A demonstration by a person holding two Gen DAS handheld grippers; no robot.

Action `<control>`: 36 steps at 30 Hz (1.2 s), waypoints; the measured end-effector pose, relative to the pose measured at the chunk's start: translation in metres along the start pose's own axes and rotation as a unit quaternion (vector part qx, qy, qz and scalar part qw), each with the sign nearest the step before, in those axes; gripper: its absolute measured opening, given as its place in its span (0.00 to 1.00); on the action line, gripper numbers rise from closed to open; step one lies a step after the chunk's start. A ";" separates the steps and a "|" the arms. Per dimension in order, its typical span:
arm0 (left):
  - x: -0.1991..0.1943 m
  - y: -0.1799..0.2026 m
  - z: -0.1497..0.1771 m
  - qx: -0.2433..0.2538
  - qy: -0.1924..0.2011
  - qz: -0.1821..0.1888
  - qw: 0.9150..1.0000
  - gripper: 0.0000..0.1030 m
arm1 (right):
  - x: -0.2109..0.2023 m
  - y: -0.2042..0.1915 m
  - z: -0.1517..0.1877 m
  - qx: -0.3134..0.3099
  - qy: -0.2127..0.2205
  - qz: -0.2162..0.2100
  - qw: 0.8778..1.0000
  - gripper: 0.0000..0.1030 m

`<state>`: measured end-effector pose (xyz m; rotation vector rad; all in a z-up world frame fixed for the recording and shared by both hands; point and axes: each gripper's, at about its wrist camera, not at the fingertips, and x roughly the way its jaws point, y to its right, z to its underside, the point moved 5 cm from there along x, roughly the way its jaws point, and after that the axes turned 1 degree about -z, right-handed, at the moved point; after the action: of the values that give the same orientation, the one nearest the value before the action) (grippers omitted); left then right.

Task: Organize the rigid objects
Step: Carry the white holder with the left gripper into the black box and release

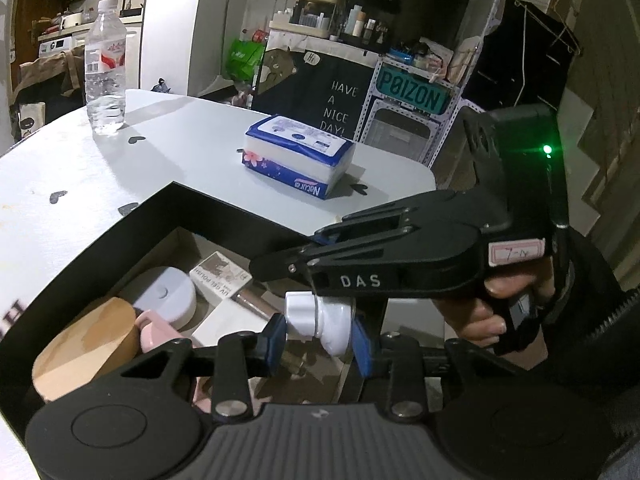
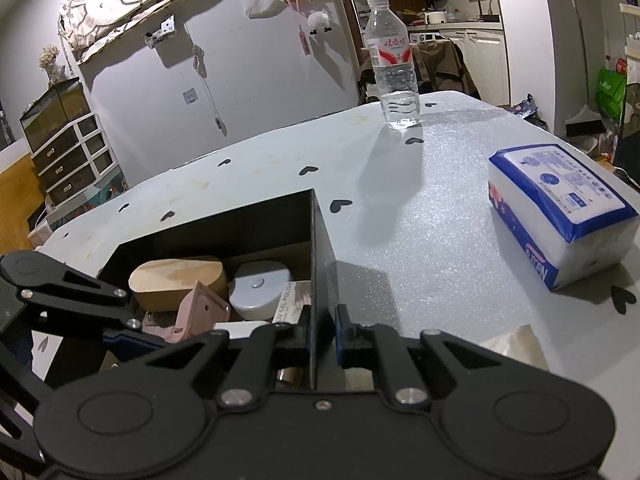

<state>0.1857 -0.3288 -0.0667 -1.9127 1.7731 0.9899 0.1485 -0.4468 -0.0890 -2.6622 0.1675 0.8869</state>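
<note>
A black box (image 1: 224, 208) sits on the white table and holds a wooden block (image 1: 88, 340), a pink item (image 1: 154, 330), a round white case (image 1: 168, 296) and a small UV gel polish carton (image 1: 218, 276). My left gripper (image 1: 320, 340) is shut on a small white bottle (image 1: 320, 320), held over the box's near right part. My right gripper (image 2: 322, 330) is shut on the box's right wall (image 2: 320, 264); it also shows in the left wrist view (image 1: 400, 256), just above the bottle. The same box contents show in the right wrist view, among them the wooden block (image 2: 176, 284).
A water bottle (image 2: 394, 60) stands at the table's far side. A blue and white tissue pack (image 2: 560, 212) lies to the right of the box. The table edge (image 1: 424, 172) is behind the pack. Shelves and clutter stand beyond.
</note>
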 end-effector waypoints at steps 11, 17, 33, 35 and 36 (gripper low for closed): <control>-0.004 -0.017 0.003 -0.055 0.008 -0.022 0.998 0.72 | 0.003 -0.002 -0.001 0.002 -0.005 0.005 1.000 0.10; -0.022 -0.017 0.001 -0.059 0.025 -0.029 0.998 0.88 | 0.003 -0.003 -0.001 0.002 -0.007 0.007 1.000 0.10; -0.065 -0.026 0.017 -0.127 0.048 -0.127 0.983 1.00 | 0.004 -0.005 -0.001 -0.002 -0.009 0.015 1.000 0.09; -0.072 -0.027 0.020 -0.138 0.054 -0.140 0.979 1.00 | 0.004 -0.005 -0.001 -0.004 -0.009 0.016 1.000 0.09; -0.074 -0.027 0.022 -0.142 0.057 -0.145 0.978 1.00 | 0.003 -0.005 -0.002 -0.004 -0.009 0.016 1.000 0.09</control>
<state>0.2084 -0.2566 -0.0360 -2.3648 1.4109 1.0889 0.1533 -0.4423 -0.0885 -2.6654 0.2040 0.9250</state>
